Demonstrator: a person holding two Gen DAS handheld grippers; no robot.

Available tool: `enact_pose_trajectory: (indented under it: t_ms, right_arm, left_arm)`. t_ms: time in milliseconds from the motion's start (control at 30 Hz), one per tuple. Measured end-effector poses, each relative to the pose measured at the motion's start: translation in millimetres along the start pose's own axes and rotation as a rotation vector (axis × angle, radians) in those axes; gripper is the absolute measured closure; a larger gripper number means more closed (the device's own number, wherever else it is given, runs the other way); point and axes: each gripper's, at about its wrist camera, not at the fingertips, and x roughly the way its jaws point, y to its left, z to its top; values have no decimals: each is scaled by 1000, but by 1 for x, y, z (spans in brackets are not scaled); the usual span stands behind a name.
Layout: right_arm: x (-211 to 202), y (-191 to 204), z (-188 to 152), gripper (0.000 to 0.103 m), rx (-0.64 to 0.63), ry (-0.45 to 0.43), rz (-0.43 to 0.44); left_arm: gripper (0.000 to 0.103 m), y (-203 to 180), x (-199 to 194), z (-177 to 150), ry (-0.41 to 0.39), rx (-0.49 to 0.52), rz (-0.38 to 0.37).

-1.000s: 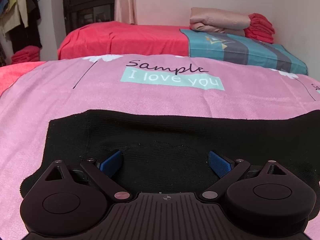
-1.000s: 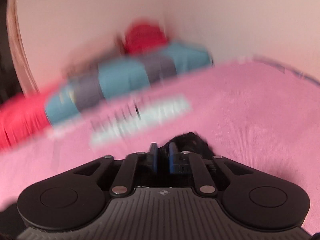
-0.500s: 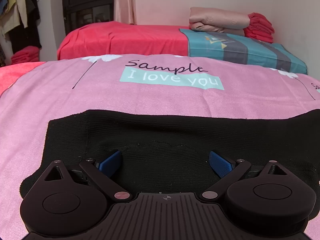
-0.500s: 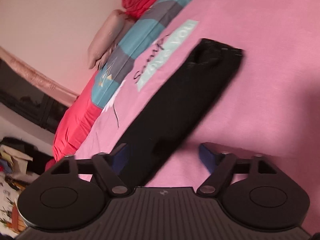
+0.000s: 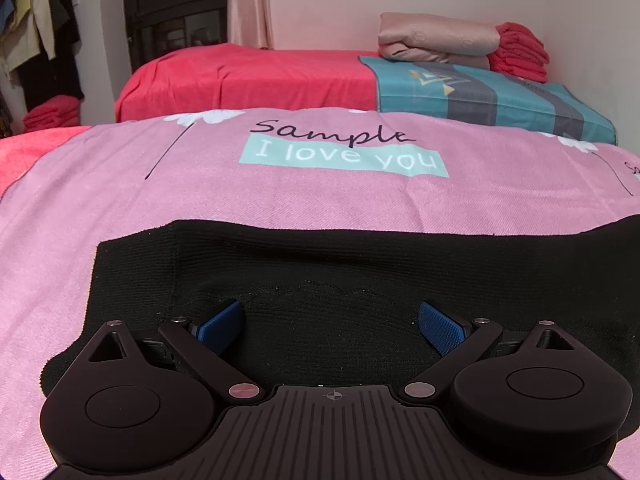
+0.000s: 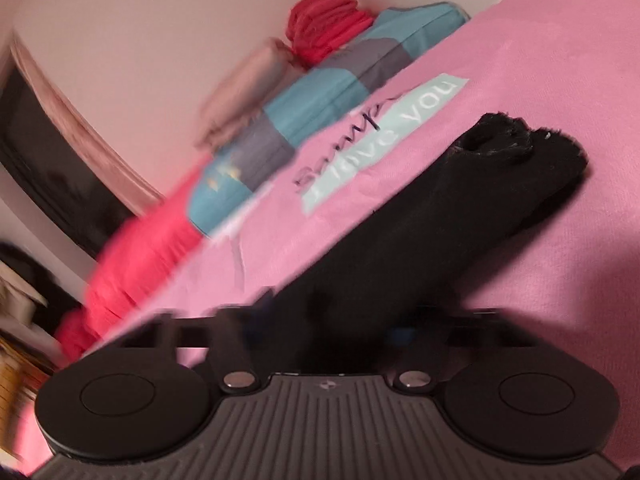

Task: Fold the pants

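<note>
Black knit pants (image 5: 360, 264) lie flat on the pink bedspread (image 5: 320, 192), folded lengthwise into a long strip. My left gripper (image 5: 331, 324) is open and empty, low over the pants near their left end, its blue pads (image 5: 222, 322) spread apart. In the right wrist view the pants (image 6: 460, 216) run diagonally away to a rumpled far end. My right gripper (image 6: 328, 332) is open over the near part of the pants; the view is blurred by motion.
The pink bedspread has a "Sample I love you" print (image 5: 344, 152). Behind it lies a red bed (image 5: 248, 76) with a teal and grey blanket (image 5: 480, 92), a folded beige quilt (image 5: 436, 40) and red towels (image 5: 520, 52). Clothes hang at far left (image 5: 36, 36).
My right gripper opened and let go of the black pants end, then pulled back and swung; the pants now lie laid out. The left gripper has stayed open and almost still.
</note>
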Motion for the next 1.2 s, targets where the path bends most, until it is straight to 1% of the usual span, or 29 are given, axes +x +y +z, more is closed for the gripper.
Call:
enact_pose_trajectory:
  t_ms: [33, 100, 133, 167, 200, 267, 300, 367, 400, 433, 467, 500, 533, 567, 600, 633, 667, 733, 833, 967, 1100, 1200]
  right_arm:
    - [-5, -12, 5, 85, 64, -24, 38]
    - [-17, -30, 10, 85, 127, -125, 46]
    - [-15, -40, 10, 85, 158, -121, 44]
    - [-8, -50, 8, 86, 202, -90, 42]
    - [-9, -56, 7, 86, 221, -102, 67]
    - [-13, -53, 9, 83, 213, -98, 82]
    - [-13, -52, 9, 80, 208, -93, 90]
    - [-13, -53, 8, 77, 217, -97, 81]
    - [-14, -54, 8, 73, 229, -98, 87]
    - [-16, -57, 9, 65, 246, -105, 94]
    - [-19, -61, 9, 62, 270, -120, 102]
    - [-24, -62, 9, 56, 298, -136, 110]
    - [-26, -65, 9, 54, 329, -151, 119]
    - [-27, -67, 9, 53, 353, -161, 126]
    - [-27, -68, 9, 53, 360, -162, 126]
    - [-25, -65, 9, 53, 347, -158, 113]
    - [-22, -60, 10, 53, 324, -153, 94]
    - [-20, -55, 12, 51, 296, -150, 73]
    - [-18, -57, 11, 52, 300, -165, 82]
    - [-17, -51, 8, 50, 240, -162, 62]
    - [-18, -46, 7, 43, 213, -161, 56]
    - [-17, -44, 7, 42, 198, -162, 54]
  left_arm:
    - [0, -1, 0, 0, 1, 4, 3]
    - [0, -3, 1, 0, 4, 19, 10]
    - [0, -4, 1, 0, 5, 26, 15]
    - [0, -5, 1, 0, 5, 30, 17]
    - [0, -5, 1, 0, 4, 27, 16]
    - [0, -2, -3, 2, -2, 16, 12]
    - [0, 0, -8, 3, -13, 10, 13]
    - [0, 4, -23, 6, -69, 2, 26]
    - [0, 7, -30, 7, -95, 3, 36]
    - [0, 10, -34, 8, -108, 1, 51]
    - [0, 14, -34, 8, -109, 0, 68]
    - [0, 19, -30, 9, -93, 2, 88]
    - [0, 24, -23, 9, -59, -5, 120]
    - [0, 30, -13, 8, -14, -25, 154]
    - [0, 37, -5, 7, 28, -57, 166]
    - [0, 43, -2, 7, 43, -93, 155]
    - [0, 42, -5, 9, 31, -101, 157]
    - [0, 34, -13, 15, 13, -84, 189]
    - [0, 13, -24, 22, -6, -15, 244]
    - [0, -14, -29, 28, -28, 76, 296]
    - [0, -33, -29, 31, -45, 135, 309]
    - [0, -41, -26, 32, -45, 158, 304]
